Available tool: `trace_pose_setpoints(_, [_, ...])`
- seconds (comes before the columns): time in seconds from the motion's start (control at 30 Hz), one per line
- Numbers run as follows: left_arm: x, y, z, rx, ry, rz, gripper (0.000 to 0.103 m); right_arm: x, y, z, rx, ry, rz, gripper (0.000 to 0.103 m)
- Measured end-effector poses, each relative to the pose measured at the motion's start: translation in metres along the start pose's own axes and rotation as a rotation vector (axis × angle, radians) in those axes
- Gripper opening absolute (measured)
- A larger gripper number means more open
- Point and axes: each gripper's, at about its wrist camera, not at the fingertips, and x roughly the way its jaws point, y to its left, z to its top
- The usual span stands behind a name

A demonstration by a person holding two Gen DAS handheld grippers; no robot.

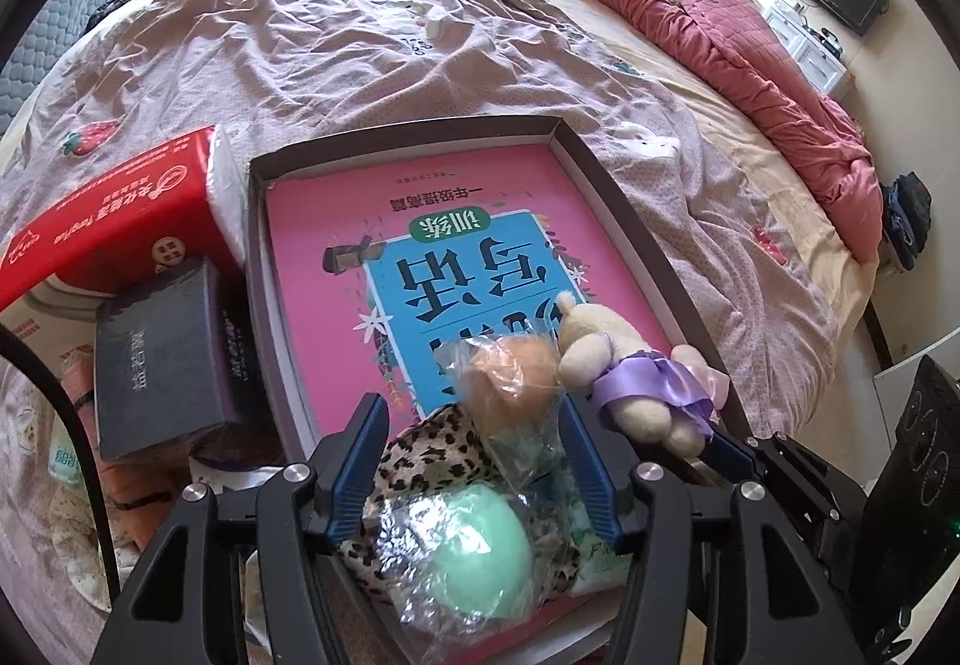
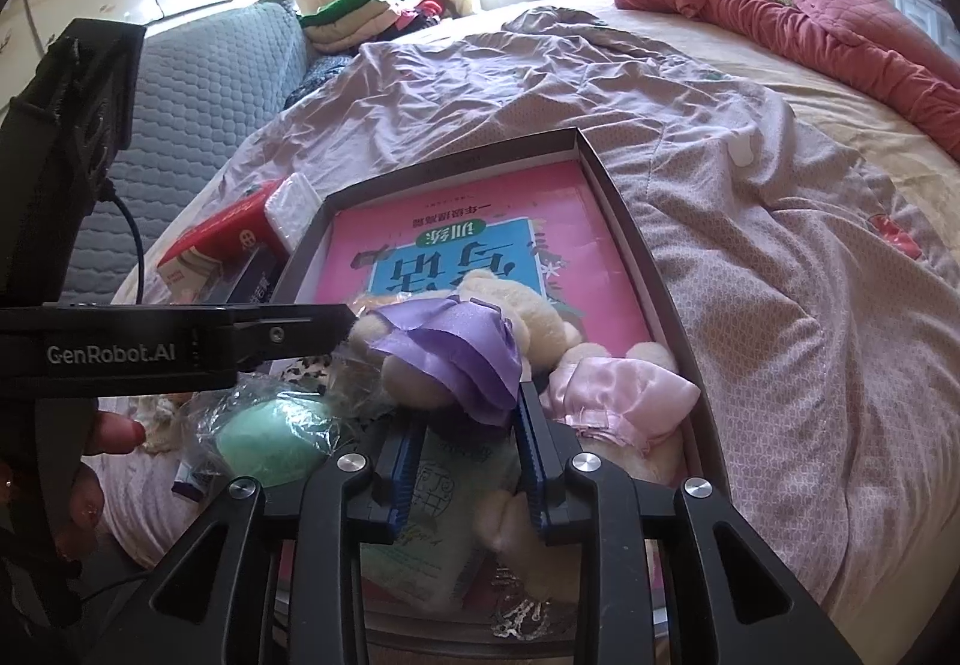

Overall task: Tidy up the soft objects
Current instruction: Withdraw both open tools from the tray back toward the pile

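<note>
Inside the shallow dark cardboard tray [image 1: 606,167] on the bed: left claw [image 1: 474,461] is straddling, half-wide, the crinkly clear bag of peach and mint sponges [image 1: 480,539]; right claw [image 2: 465,461] is gripping the cream plush bear in purple satin [image 2: 456,347], apparently for placing beside its pink-dressed twin [image 2: 606,395].

a home bedroom: a wide bed [image 1: 420,65] with rumpled sheets, pink quilt [image 1: 750,47], folded clothes [image 2: 360,14].

1. The right gripper [image 2: 465,413] points into a shallow box [image 2: 636,239] on the bed [image 2: 780,185].
2. Its blue fingers [image 2: 531,443] flank a cream teddy bear in purple ribbon [image 2: 456,347].
3. A pink-dressed bear [image 2: 612,395] lies just right.
4. A bagged green sponge [image 2: 270,443] lies left, below the left gripper [image 2: 336,329].
5. A pink book [image 2: 456,239] lines the box.
</note>
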Motion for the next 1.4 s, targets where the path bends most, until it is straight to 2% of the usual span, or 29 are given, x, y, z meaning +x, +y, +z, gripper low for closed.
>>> trace_pose_setpoints(0.43, [-0.026,0.003,-0.009,-0.006,-0.040,0.002,0.065,-0.015,0.008,0.002,-0.003,-0.009,-0.032,0.038])
trace_pose_setpoints(0.53, [-0.032,0.003,-0.012,-0.005,-0.046,0.007,0.066,-0.020,0.010,0.003,-0.009,-0.016,-0.040,0.043])
trace_pose_setpoints(0.83, [-0.051,0.007,-0.023,0.000,-0.078,0.043,0.072,-0.035,0.016,0.006,-0.015,-0.040,-0.084,0.047])
trace_pose_setpoints(1.4, [-0.091,0.011,-0.038,0.026,-0.145,0.092,0.076,-0.070,0.036,0.016,-0.022,-0.127,-0.128,0.064])
